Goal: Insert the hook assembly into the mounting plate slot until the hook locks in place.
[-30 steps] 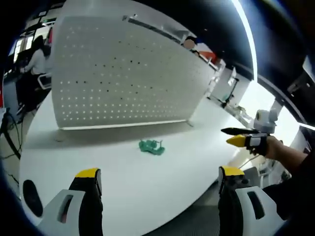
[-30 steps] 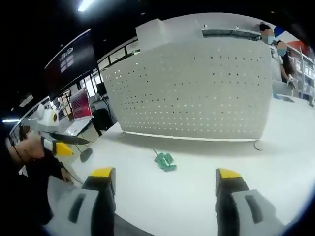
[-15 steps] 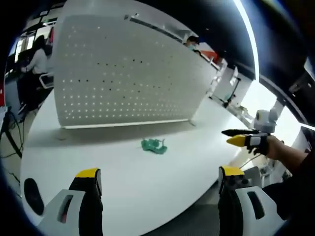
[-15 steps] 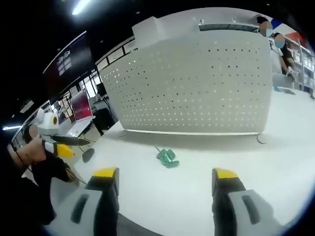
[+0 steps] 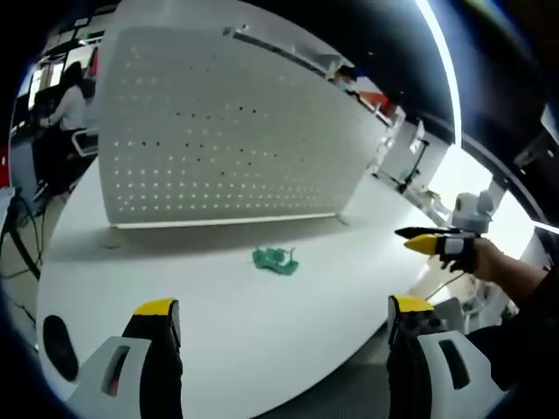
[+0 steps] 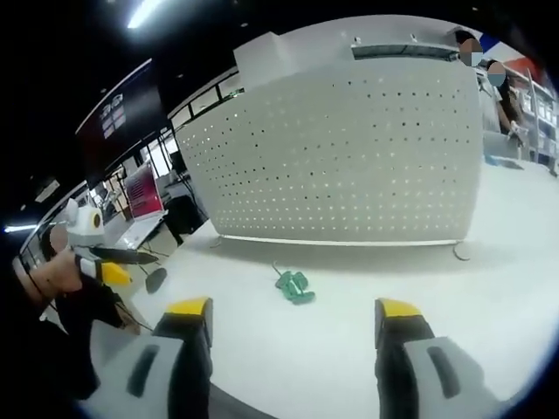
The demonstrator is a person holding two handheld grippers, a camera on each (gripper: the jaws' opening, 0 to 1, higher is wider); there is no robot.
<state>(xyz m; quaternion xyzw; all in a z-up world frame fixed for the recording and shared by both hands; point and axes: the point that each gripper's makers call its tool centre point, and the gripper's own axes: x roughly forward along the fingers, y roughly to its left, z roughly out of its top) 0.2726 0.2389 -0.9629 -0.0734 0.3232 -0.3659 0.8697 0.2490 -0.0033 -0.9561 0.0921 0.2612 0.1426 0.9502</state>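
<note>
Both my tools, left tool [image 5: 275,319] and right tool [image 6: 293,319], gape empty; I should approach the small green plastic hook assembly [image 5: 274,260] lying on the white tabletop [image 5: 218,297] low and squarely.

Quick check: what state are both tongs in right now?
Left tongs: open, holding nothing.
Right tongs: open, holding nothing; the green hook assembly lies on the table.

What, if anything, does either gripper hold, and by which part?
Nothing. The left gripper and the right gripper are open and empty; the green hook assembly lies free on the white table.
</note>
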